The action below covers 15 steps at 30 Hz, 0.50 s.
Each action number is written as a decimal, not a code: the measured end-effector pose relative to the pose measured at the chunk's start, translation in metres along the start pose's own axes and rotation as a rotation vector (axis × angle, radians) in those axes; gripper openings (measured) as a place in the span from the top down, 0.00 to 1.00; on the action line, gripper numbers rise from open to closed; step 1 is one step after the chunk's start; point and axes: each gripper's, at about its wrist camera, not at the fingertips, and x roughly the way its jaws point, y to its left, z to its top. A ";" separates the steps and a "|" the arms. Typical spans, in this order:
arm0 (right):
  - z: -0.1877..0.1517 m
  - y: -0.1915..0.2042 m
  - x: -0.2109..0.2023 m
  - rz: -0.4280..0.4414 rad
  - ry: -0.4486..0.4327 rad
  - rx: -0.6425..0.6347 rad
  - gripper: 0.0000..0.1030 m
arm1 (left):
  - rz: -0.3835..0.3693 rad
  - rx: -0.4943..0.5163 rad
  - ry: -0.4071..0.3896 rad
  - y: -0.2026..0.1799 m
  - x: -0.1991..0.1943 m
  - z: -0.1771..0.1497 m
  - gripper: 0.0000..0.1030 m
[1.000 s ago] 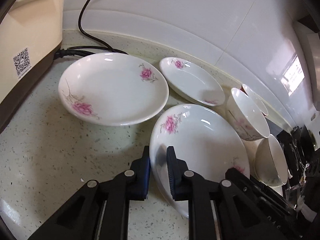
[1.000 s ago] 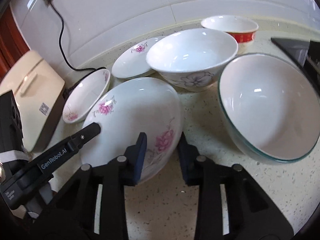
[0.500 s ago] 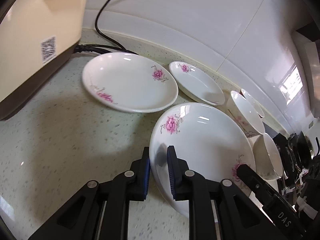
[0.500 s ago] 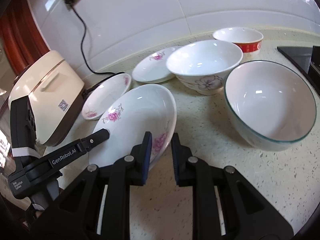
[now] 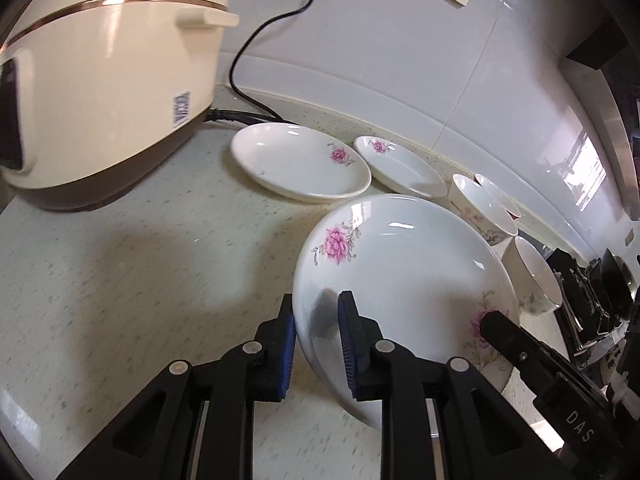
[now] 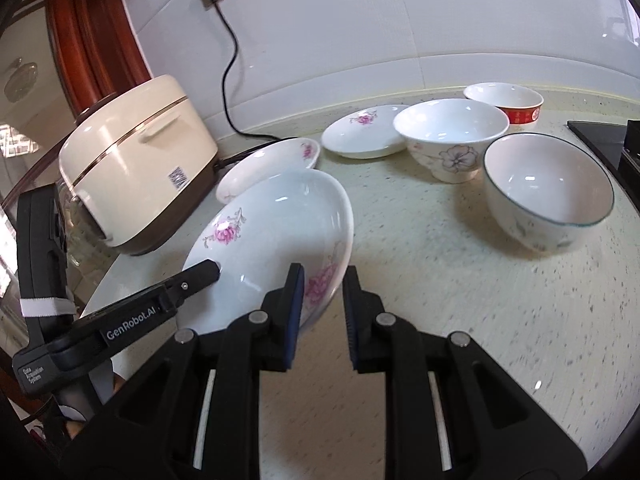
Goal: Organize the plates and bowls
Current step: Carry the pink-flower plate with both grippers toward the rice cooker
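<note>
Both grippers, left (image 5: 316,320) and right (image 6: 322,296), clamped opposite rims of a large white pink-flowered porcelain plate (image 5: 404,276), held tilted above the speckled counter (image 6: 460,280) right of the cream rice cooker (image 6: 136,160). Level, matched hands would steady the carry.

The left wrist camera sits low over its fingers, close on the big rose plate (image 5: 404,264), facing the rice cooker (image 5: 108,76) and wall. The right wrist camera looks from the plate's (image 6: 272,240) opposite edge; both share plate and cooker (image 6: 136,160).
</note>
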 end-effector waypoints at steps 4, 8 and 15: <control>-0.009 0.012 -0.008 0.018 -0.007 -0.018 0.78 | 0.014 0.015 -0.035 0.004 -0.020 -0.004 0.79; -0.016 0.024 -0.013 0.033 -0.013 -0.031 0.78 | 0.030 0.018 -0.075 0.012 -0.037 -0.011 0.79; -0.027 0.046 -0.017 0.066 -0.008 -0.062 0.78 | 0.050 -0.024 -0.086 0.034 -0.050 -0.023 0.79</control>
